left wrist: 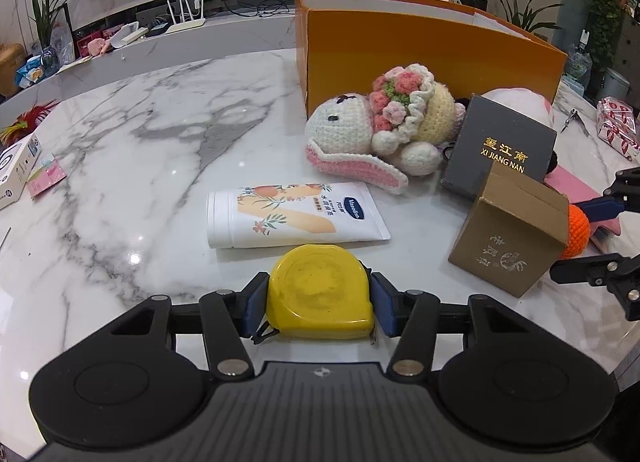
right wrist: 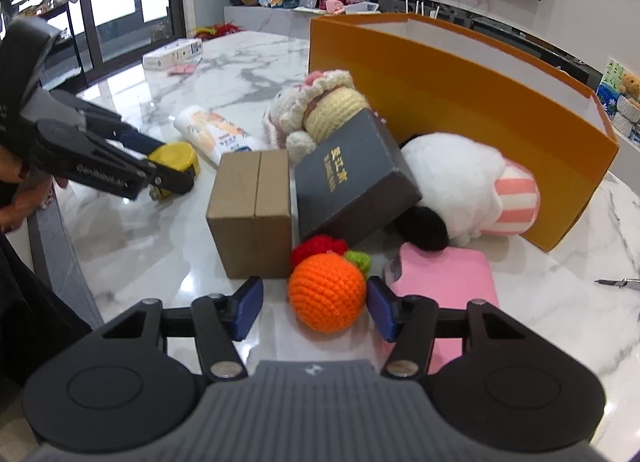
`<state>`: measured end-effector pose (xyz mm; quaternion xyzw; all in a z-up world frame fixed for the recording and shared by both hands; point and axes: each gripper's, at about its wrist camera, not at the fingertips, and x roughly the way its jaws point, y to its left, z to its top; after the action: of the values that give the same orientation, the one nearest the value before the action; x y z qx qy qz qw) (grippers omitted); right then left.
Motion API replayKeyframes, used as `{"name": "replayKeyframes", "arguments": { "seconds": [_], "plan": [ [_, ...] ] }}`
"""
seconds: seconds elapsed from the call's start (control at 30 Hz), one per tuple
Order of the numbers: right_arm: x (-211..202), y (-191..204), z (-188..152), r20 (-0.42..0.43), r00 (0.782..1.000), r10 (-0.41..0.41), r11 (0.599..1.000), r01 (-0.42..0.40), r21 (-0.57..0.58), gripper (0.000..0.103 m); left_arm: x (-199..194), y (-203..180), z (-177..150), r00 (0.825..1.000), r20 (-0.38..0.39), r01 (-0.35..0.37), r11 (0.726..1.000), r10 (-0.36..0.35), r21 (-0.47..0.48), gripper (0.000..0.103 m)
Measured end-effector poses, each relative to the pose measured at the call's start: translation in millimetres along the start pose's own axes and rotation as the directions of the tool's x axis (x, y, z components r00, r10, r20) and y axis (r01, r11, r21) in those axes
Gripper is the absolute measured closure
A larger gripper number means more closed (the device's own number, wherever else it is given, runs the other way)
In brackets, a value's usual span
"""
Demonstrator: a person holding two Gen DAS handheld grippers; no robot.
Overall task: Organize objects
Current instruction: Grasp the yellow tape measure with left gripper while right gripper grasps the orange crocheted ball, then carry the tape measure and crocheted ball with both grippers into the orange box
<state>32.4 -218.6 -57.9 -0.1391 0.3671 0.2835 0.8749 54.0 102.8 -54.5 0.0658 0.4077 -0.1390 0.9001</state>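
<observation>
A yellow tape measure (left wrist: 320,294) lies on the marble table (left wrist: 140,166), and my left gripper (left wrist: 320,302) is shut on it, both blue pads pressing its sides. In the right wrist view an orange crochet ball (right wrist: 326,296) with a red and green top sits between the pads of my right gripper (right wrist: 316,306), which is open, a gap showing on the ball's left. Behind the ball stand a brown cardboard box (right wrist: 250,218) and a tilted dark grey box (right wrist: 352,182). An open orange box (right wrist: 460,102) stands at the back.
A crochet bunny (left wrist: 360,130), a white lotion tube (left wrist: 296,214), a white plush with pink stripes (right wrist: 460,182) and a flat pink item (right wrist: 444,278) crowd the space before the orange box. A white carton (left wrist: 16,170) lies far left. A metal tool (right wrist: 618,283) lies far right.
</observation>
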Motion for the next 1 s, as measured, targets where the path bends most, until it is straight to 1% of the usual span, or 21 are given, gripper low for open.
{"name": "replayKeyframes", "arguments": {
  "seconds": [0.07, 0.1, 0.13, 0.23, 0.47, 0.5, 0.53, 0.63, 0.8, 0.87, 1.0],
  "plan": [
    [4, 0, -1, -0.015, 1.000, -0.001, 1.000, 0.001, 0.000, 0.049, 0, 0, 0, 1.000, 0.000, -0.001, 1.000, 0.001, 0.000, 0.041],
    [5, 0, -2, -0.016, 1.000, -0.009, 1.000, 0.009, -0.003, 0.052, 0, 0, 0, 1.000, 0.000, -0.001, 1.000, 0.001, -0.001, 0.041],
    [6, 0, -2, -0.014, 1.000, -0.013, 1.000, 0.013, -0.002, 0.054, 1, 0, 0, 1.000, 0.000, -0.001, 1.000, 0.001, -0.002, 0.041],
    [4, -4, -1, 0.001, 1.000, 0.006, 0.999, -0.006, 0.038, 0.053, 1, 0, 0, 1.000, 0.000, -0.001, 1.000, 0.001, -0.003, 0.041],
    [10, -1, 1, 0.012, 1.000, -0.016, 0.999, 0.016, 0.036, 0.052, 1, 0, 1, 1.000, -0.003, -0.002, 1.000, 0.002, -0.001, 0.041],
    [10, -2, 1, 0.009, 1.000, -0.016, 0.999, 0.015, 0.047, 0.053, 1, 0, 1, 1.000, -0.004, -0.002, 1.000, 0.002, -0.001, 0.041],
    [10, -3, 1, 0.009, 1.000, -0.017, 0.998, 0.017, 0.058, 0.059, 1, 0, 1, 1.000, -0.005, -0.002, 1.000, 0.002, -0.001, 0.041],
    [10, -8, 2, 0.003, 1.000, -0.002, 0.995, 0.001, 0.100, 0.059, 1, -1, 2, 1.000, -0.009, -0.006, 1.000, 0.006, -0.001, 0.041],
    [6, -11, 1, -0.001, 1.000, -0.022, 0.992, 0.022, 0.125, 0.059, 1, -2, 3, 1.000, -0.017, -0.019, 1.000, 0.019, -0.008, 0.041],
    [0, -13, 2, 0.012, 1.000, -0.020, 0.990, 0.018, 0.139, 0.059, 0, 0, 4, 1.000, -0.026, -0.019, 1.000, 0.018, -0.015, 0.041],
    [-15, -15, 4, 0.049, 0.998, -0.025, 0.985, 0.016, 0.172, 0.059, -10, -2, 6, 1.000, -0.008, -0.014, 1.000, 0.014, -0.010, 0.041]
  ]
}}
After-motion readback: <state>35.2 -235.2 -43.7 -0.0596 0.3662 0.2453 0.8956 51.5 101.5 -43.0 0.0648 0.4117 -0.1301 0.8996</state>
